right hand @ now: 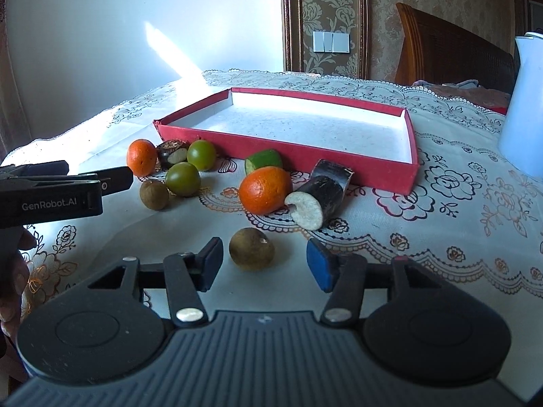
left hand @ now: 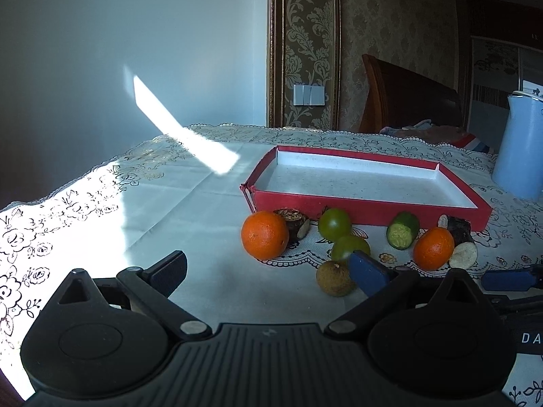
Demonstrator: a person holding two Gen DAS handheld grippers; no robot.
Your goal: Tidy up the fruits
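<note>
A shallow red tray (left hand: 366, 208) (right hand: 278, 146) with a white inside stands empty on the table. In front of it lie two oranges (left hand: 264, 240) (right hand: 265, 190), two green round fruits (left hand: 334, 223) (right hand: 182, 179), a cut cucumber piece (left hand: 403, 230) (right hand: 264, 160), two dark cut stalk pieces (left hand: 460, 237) (right hand: 322, 196) and brown longans (left hand: 335, 278) (right hand: 251, 248). My left gripper (left hand: 271, 268) is open, near the left orange and a longan. My right gripper (right hand: 266, 264) is open, with a longan between its fingertips, apart from both.
A blue jug (left hand: 519, 146) (right hand: 526, 108) stands at the right of the tray. The table has a lace-patterned cloth (left hand: 101, 210). A wooden headboard (left hand: 407, 98) and a wall lie behind. The left gripper's body (right hand: 51, 193) shows at the left of the right wrist view.
</note>
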